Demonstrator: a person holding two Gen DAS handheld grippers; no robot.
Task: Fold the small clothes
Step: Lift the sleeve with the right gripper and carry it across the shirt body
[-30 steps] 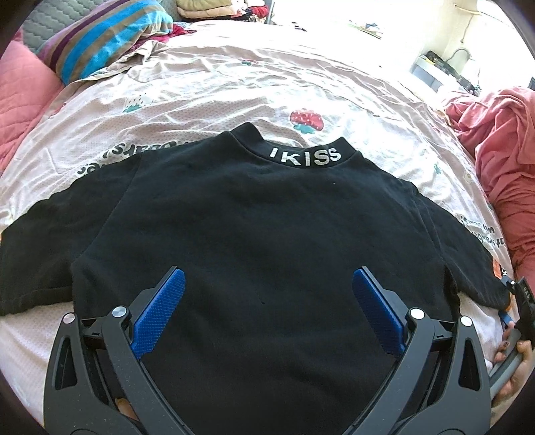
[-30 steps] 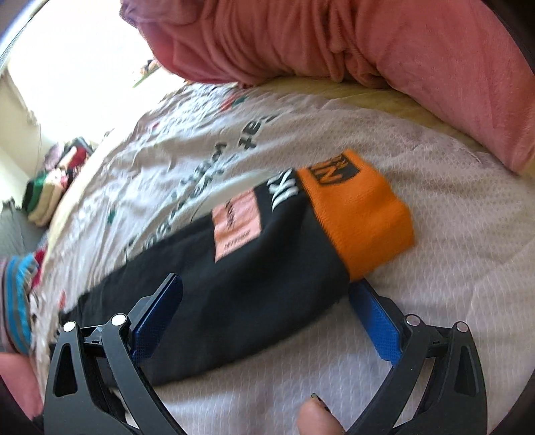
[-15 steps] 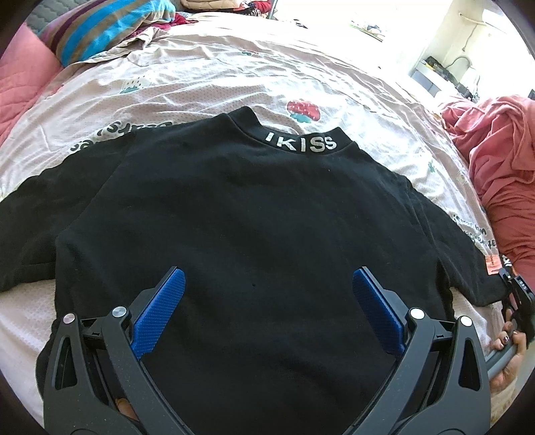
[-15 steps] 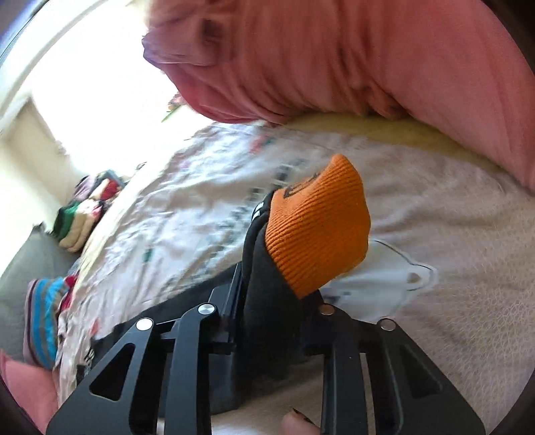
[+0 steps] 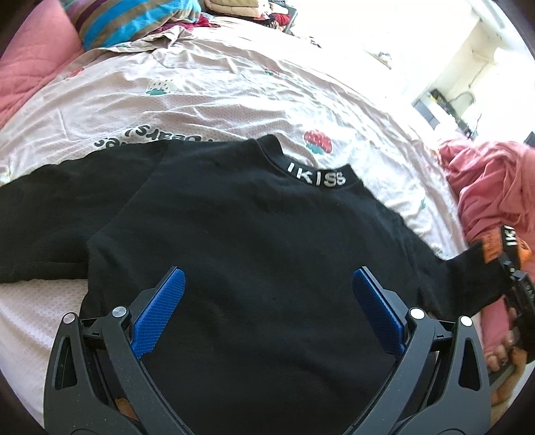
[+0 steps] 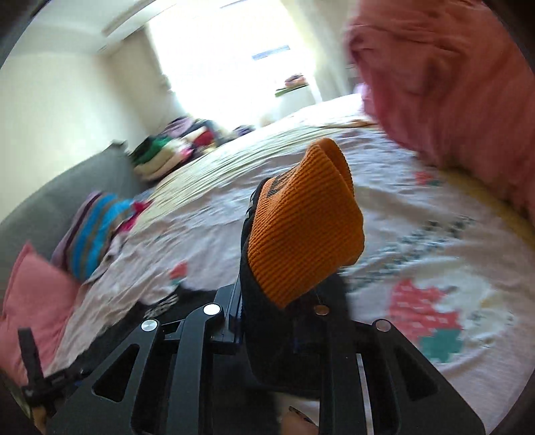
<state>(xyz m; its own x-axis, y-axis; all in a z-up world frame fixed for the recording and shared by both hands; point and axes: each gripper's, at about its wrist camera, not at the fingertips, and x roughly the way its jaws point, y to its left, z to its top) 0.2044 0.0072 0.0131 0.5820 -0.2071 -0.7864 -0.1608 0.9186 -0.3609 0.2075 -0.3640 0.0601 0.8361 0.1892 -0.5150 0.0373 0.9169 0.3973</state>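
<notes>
A black sweatshirt [image 5: 254,241] with "IKISS" on its collar [image 5: 316,175] lies flat on the bed, back up. My left gripper [image 5: 267,308] is open, its blue pads just above the shirt's lower body, holding nothing. My right gripper [image 6: 277,321] is shut on the right sleeve near its orange cuff [image 6: 304,227] and holds it lifted off the bed. In the left wrist view the lifted sleeve end [image 5: 495,254] and the right gripper [image 5: 521,287] show at the far right. The left sleeve [image 5: 50,217] lies spread out to the left.
The pale printed bedsheet [image 5: 234,83] covers the bed. A pink blanket [image 5: 491,187] is heaped at the right, also in the right wrist view [image 6: 451,83]. A striped pillow [image 5: 133,20] and pink cushion [image 5: 30,67] lie at the far left. Folded clothes [image 6: 167,150] are stacked beyond.
My right gripper closed on the sleeve near the orange cuff and lifted it off the bed, swinging toward the shirt. My left gripper stayed open and shifted slightly over the shirt.
</notes>
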